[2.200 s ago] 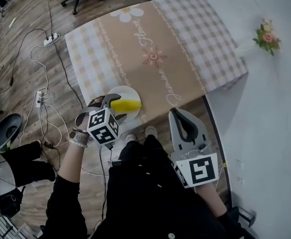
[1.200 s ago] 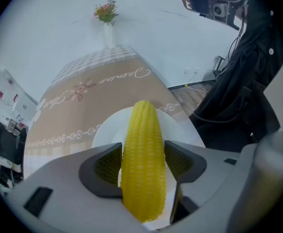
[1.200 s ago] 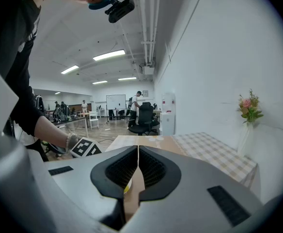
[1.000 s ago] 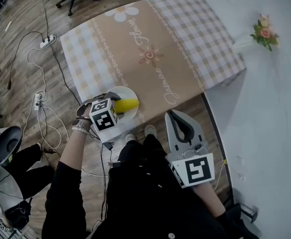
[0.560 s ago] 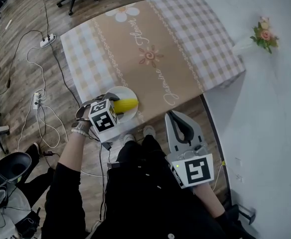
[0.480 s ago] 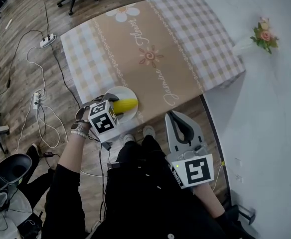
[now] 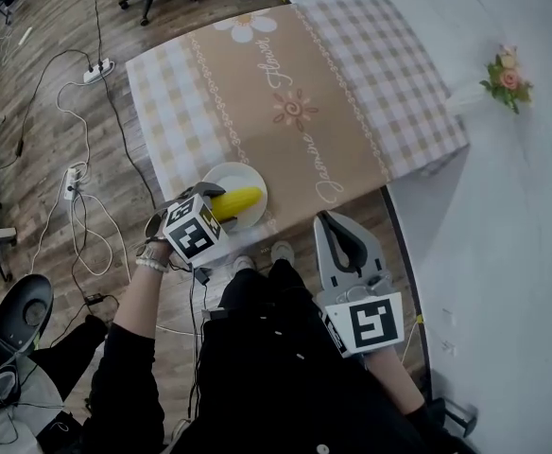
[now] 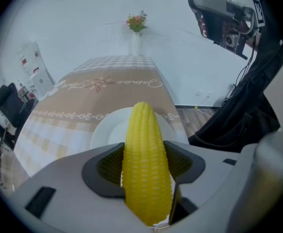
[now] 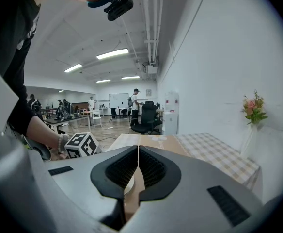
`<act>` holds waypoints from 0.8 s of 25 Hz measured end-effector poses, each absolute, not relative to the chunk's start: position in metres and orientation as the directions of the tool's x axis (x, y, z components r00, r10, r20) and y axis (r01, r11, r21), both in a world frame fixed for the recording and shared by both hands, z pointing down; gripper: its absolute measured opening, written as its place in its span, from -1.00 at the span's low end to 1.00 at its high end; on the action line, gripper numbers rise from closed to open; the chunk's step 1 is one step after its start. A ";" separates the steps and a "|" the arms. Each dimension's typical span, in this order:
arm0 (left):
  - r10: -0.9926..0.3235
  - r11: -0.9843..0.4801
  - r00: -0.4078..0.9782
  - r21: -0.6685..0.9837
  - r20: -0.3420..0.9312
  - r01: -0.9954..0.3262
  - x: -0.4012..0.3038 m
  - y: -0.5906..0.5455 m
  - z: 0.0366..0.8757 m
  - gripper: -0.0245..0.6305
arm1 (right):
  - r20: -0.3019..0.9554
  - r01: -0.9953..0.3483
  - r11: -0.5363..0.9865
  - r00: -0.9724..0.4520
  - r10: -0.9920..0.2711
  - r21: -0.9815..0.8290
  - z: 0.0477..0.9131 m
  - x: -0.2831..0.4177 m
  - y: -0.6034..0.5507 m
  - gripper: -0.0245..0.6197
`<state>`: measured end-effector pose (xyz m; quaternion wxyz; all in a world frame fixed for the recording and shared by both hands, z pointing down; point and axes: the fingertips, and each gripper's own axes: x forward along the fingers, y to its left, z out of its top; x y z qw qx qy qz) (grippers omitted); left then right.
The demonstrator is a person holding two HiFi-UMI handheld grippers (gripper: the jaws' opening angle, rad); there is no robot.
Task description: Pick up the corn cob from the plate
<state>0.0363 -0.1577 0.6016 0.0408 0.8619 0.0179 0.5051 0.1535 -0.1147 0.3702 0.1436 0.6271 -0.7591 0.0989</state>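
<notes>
Though gripped, not yet judged clear of its dish: yellow ribbed corn cob, set lengthwise between the grey jaws of the left gripper, dark ridged pads pressed on both flanks near the thick end, tapered tip pointing away over the round white ceramic plate; seen from the head view as a short yellow bar lying across the plate, at the near edge of the brown-and-cream checked tablecloth with flower print; contact between cob and plate not decidable from either view. Right gripper: jaws drawn together with only a hairline slit, nothing between them; carried low beside the person's dark clothing, well apart from the plate, idle. Also present: white cube with black square markers atop the left gripper; slim white vase of pink and orange flowers at the far side by the white wall; wooden floor with loose white cables. Progress, as a judgement: approach done, closing on the cob done, grasp looks centred and firm; left to do: raise the cob clear of the plate and hold it free; task rated past halfway.
</notes>
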 end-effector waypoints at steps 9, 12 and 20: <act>-0.011 -0.980 0.549 0.099 0.836 -0.170 0.024 -0.157 0.571 -0.13 | 0.320 -0.967 0.252 -0.227 -0.920 0.040 0.363 0.132 -0.120 -0.79; -0.045 -0.973 0.556 0.090 0.830 -0.213 0.017 -0.156 0.560 -0.13 | 0.312 -0.962 0.268 -0.241 -0.919 0.045 0.359 0.127 -0.121 -0.79; -0.127 -0.957 0.575 0.053 0.808 -0.287 0.000 -0.148 0.524 -0.13 | 0.290 -0.949 0.307 -0.276 -0.916 0.066 0.350 0.115 -0.126 -0.79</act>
